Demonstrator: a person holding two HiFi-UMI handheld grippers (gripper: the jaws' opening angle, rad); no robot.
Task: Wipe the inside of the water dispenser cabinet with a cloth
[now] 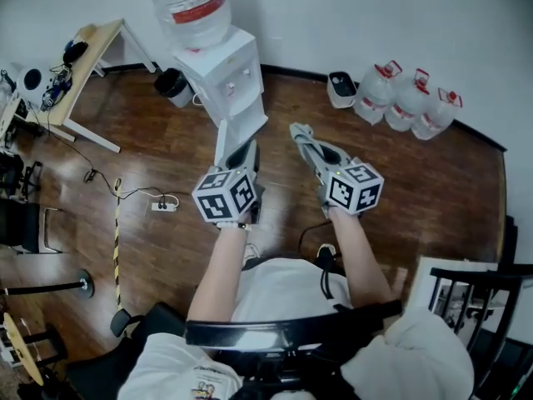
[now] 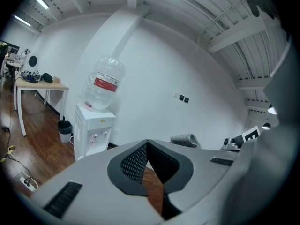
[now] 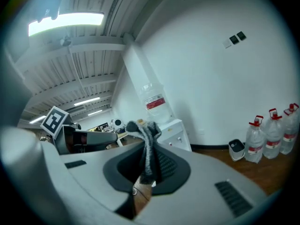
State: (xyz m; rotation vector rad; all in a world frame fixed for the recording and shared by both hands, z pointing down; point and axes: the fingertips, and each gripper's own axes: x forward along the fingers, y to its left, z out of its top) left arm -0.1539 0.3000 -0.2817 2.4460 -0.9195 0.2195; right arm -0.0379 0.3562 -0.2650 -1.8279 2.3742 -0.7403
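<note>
Cloth (image 3: 149, 132), grey, is pinched in the right gripper (image 3: 146, 146); the left gripper (image 2: 147, 144) is closed on nothing, both well short of the water dispenser (image 1: 223, 77). Rubbed against cabinet walls, that narrow pinch could slip. Only the head view shows the cabinet door (image 1: 221, 142) seemingly open.

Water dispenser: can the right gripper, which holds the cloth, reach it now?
Probably not yet: the right gripper, shut on the grey cloth, is held apart from the water dispenser. Only bare wood floor lies between them, so moving closer looks unobstructed.
</note>
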